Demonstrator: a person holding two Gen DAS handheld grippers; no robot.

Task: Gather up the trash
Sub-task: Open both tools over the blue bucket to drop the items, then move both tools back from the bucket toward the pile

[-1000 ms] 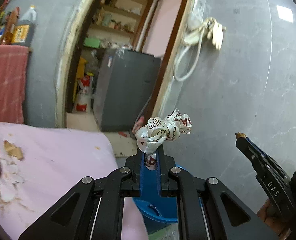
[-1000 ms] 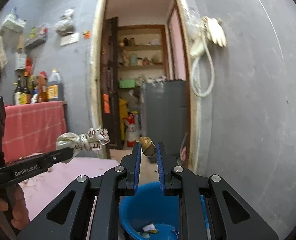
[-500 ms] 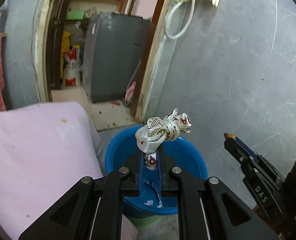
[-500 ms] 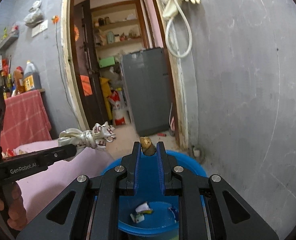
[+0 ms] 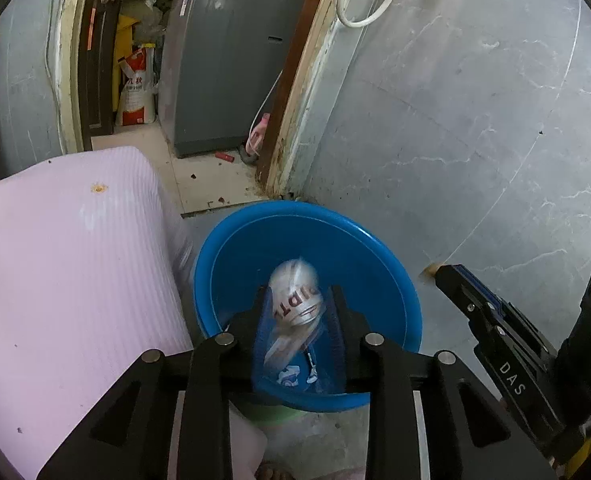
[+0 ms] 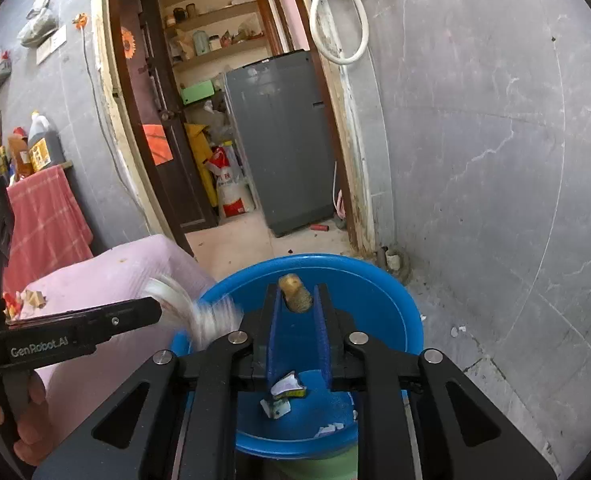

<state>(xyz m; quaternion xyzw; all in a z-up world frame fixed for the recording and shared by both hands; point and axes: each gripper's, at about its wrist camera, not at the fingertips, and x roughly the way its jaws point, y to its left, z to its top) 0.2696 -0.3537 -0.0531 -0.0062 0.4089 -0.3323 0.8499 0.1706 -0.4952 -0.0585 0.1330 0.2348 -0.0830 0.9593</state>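
Observation:
A blue basin (image 5: 379, 256) stands on the floor beside the pink-covered table (image 5: 67, 264); it also shows in the right wrist view (image 6: 379, 280) with paper scraps (image 6: 287, 388) inside. My left gripper (image 5: 297, 300) has its jaws spread over the basin, and the white printed ribbon wad (image 5: 295, 300) blurs between them, falling loose. In the right wrist view the ribbon wad (image 6: 203, 316) is a blur at the left gripper's tip. My right gripper (image 6: 297, 300) is shut on a small brown scrap (image 6: 295, 298) above the basin.
A grey wall (image 5: 475, 120) rises right of the basin. A doorway behind leads to a grey washing machine (image 5: 223, 64) and sacks. Scraps (image 6: 27, 300) lie on the table. A red cloth (image 6: 43, 216) hangs at left.
Both grippers tilted down over the basin. My left gripper's jaws opened and the ribbon wad slipped from its upright hold, dropping toward the basin. The right gripper kept its scrap.

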